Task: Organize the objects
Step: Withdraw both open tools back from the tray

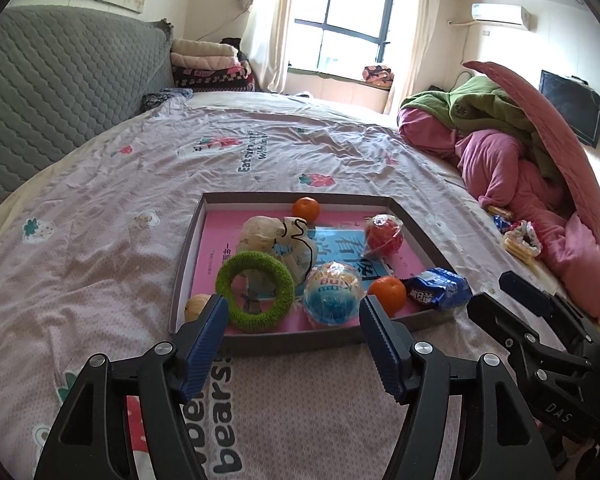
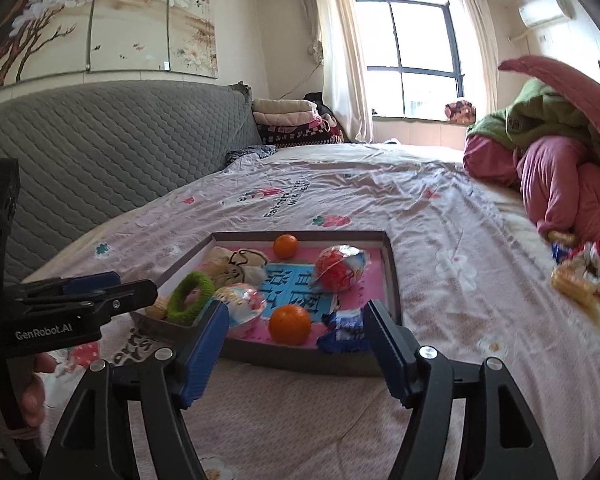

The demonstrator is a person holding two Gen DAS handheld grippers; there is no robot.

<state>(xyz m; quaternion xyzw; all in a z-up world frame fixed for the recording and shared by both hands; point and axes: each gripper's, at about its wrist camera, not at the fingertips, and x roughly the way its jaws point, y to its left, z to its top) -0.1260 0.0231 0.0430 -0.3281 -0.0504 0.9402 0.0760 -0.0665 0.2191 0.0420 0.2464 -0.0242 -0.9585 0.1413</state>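
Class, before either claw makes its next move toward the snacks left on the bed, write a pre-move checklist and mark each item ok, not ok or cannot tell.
1. Left claw open and empty: ok.
2. Right claw open and empty: ok.
3. Tray lying flat on the bed: ok.
4. Blue snack packet fully inside the tray: not ok, it lies over the near right rim.
5. Loose snacks by the pink blanket all gathered: not ok.
6. Snacks free of the blanket: cannot tell.
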